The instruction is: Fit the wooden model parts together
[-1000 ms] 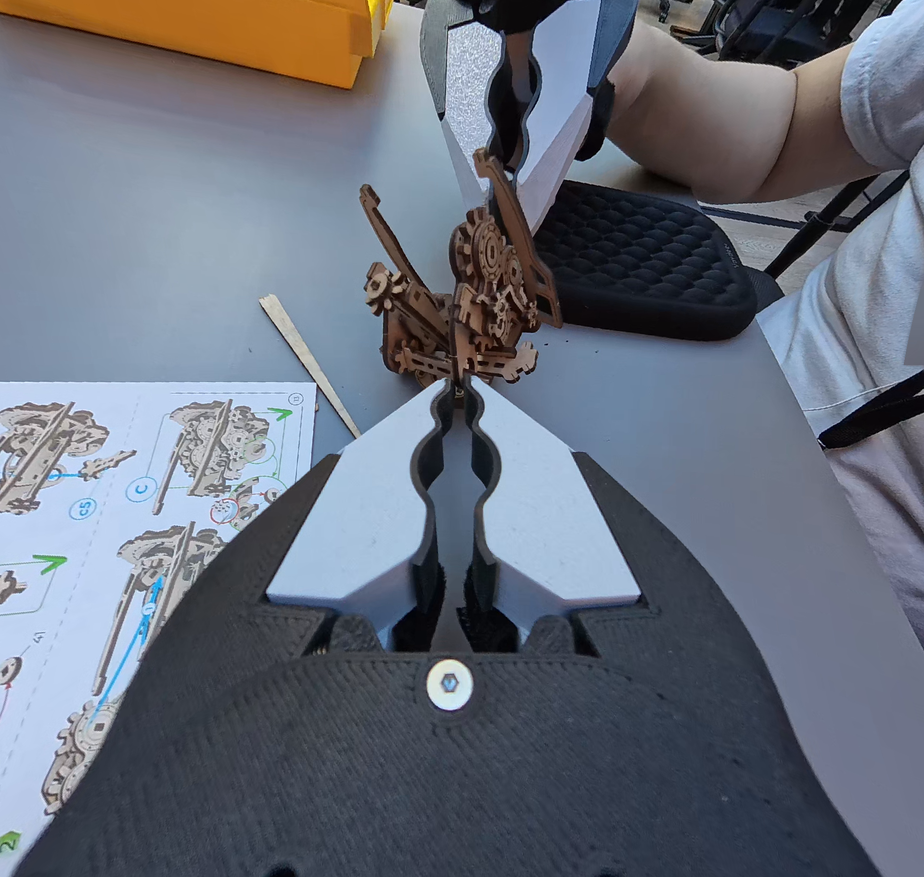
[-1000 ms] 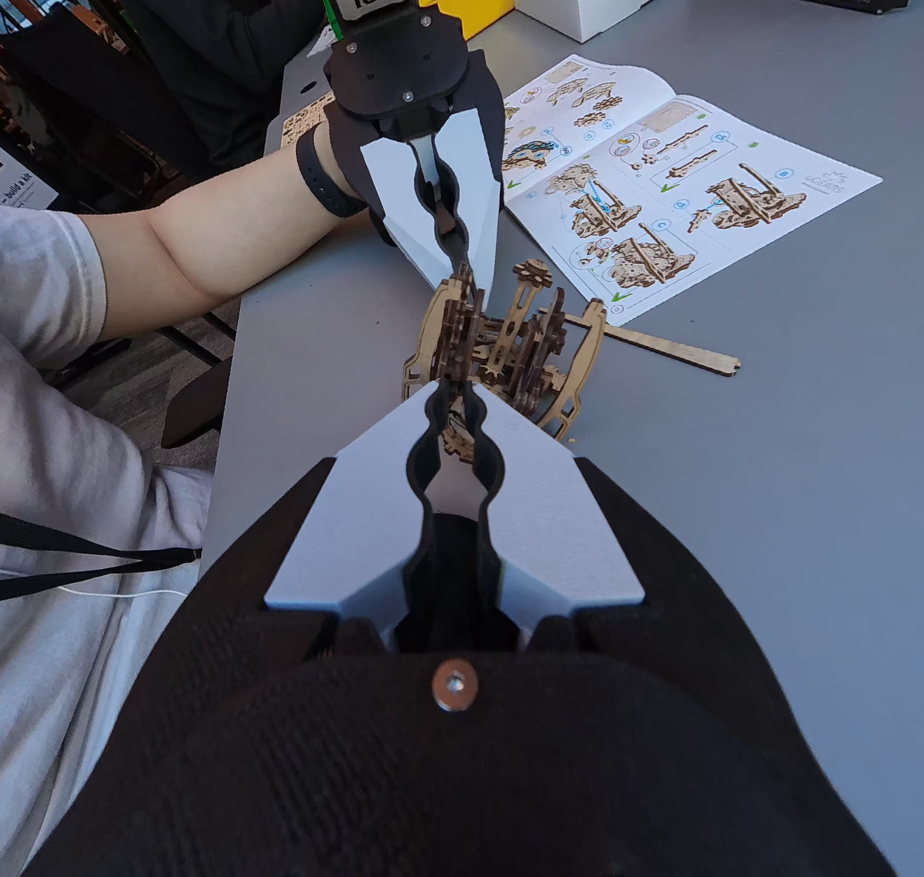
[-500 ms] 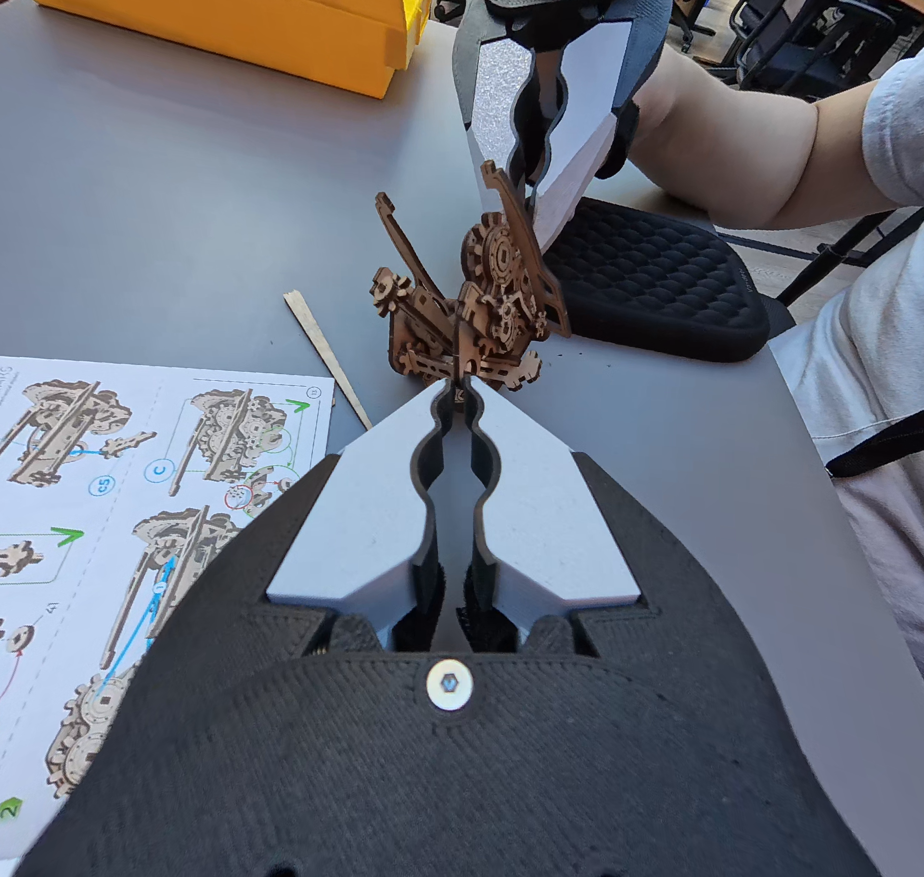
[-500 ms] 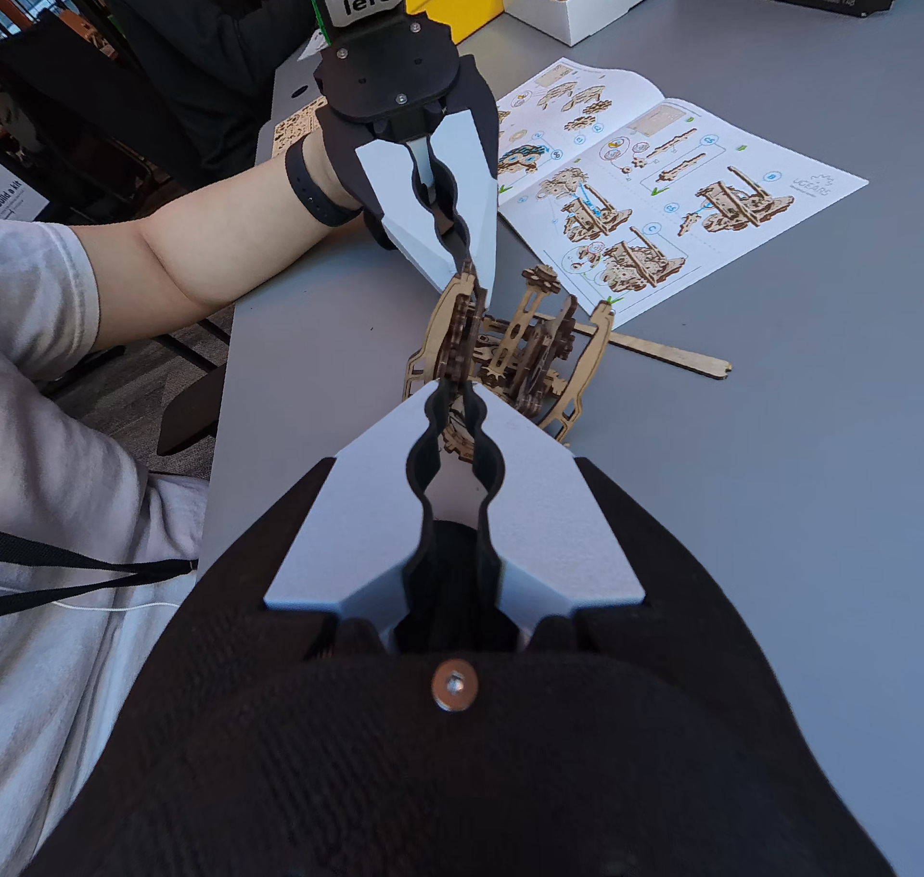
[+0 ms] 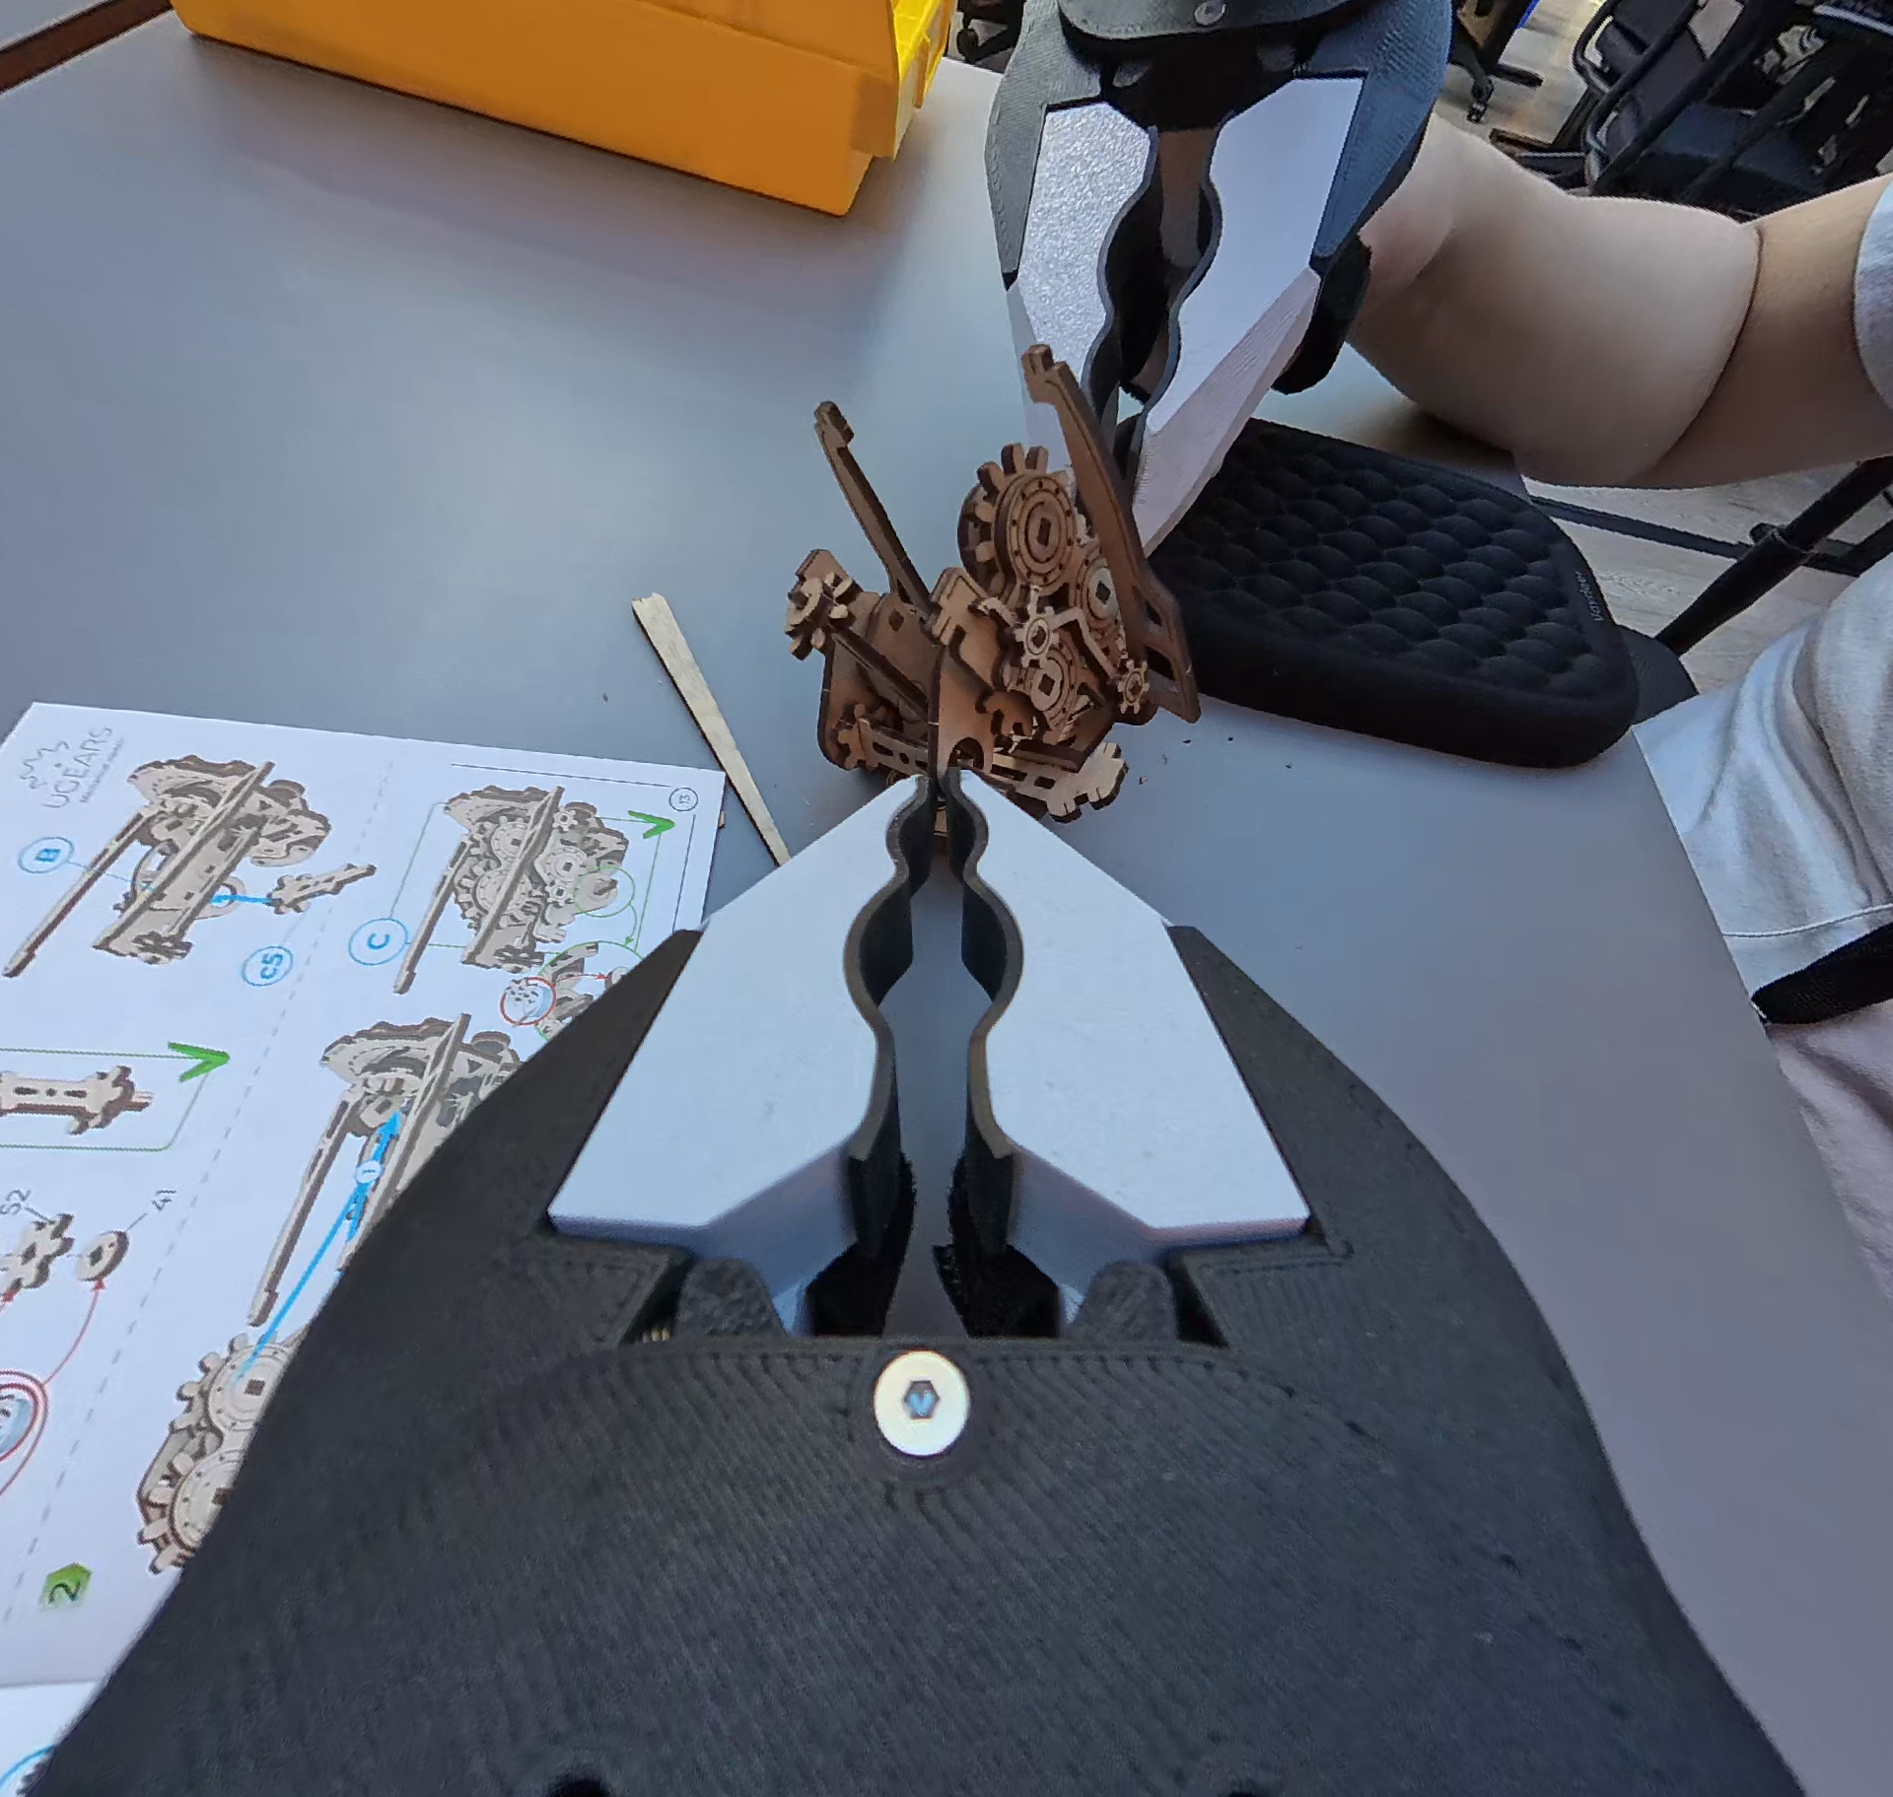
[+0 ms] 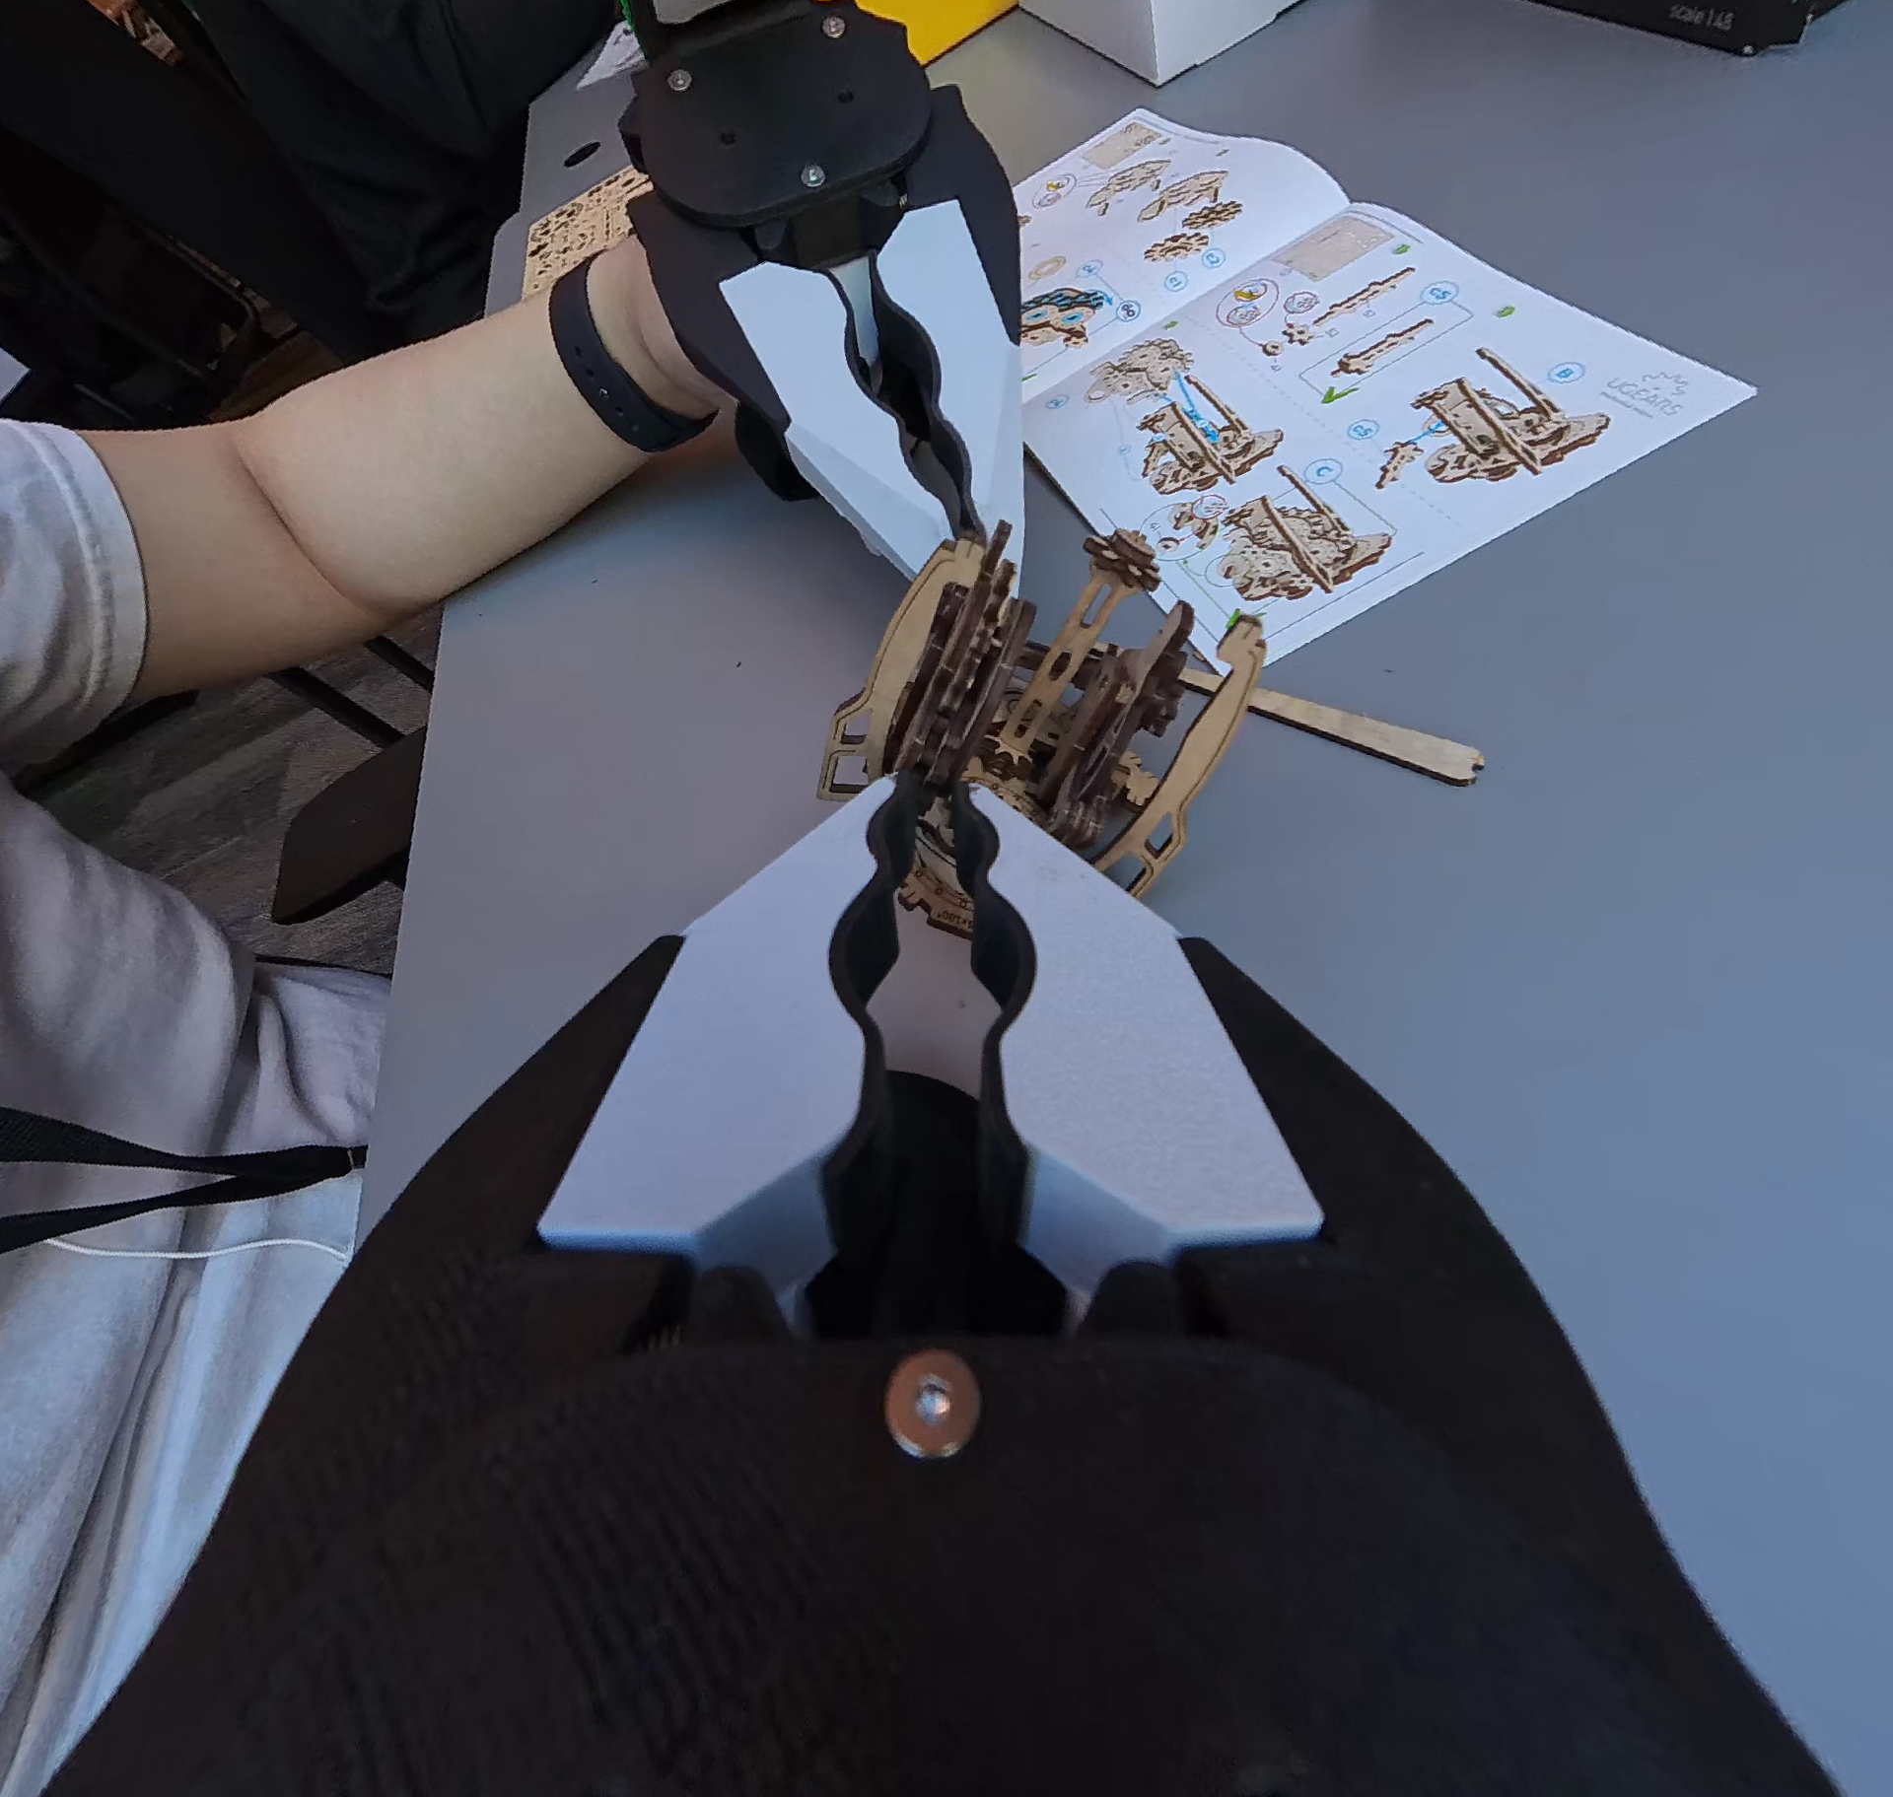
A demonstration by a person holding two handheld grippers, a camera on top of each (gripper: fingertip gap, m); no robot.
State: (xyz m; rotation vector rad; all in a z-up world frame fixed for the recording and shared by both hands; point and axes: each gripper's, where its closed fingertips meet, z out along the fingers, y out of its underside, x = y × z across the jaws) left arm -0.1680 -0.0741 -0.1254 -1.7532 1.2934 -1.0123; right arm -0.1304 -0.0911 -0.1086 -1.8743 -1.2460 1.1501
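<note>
**Wooden model clamped from both ends**

Lifted since a second ago, the wooden model now sits higher against the grey table, both grippers unchanged in grip. Left to right in the left wrist view: instruction booklet, loose wooden strip, then the model, a brown laser-cut cluster of gears with two upright arms. The left gripper is closed to a sliver on its base edge. The right gripper is pinched on a tall side arm. A black cushion lies beyond.
</note>
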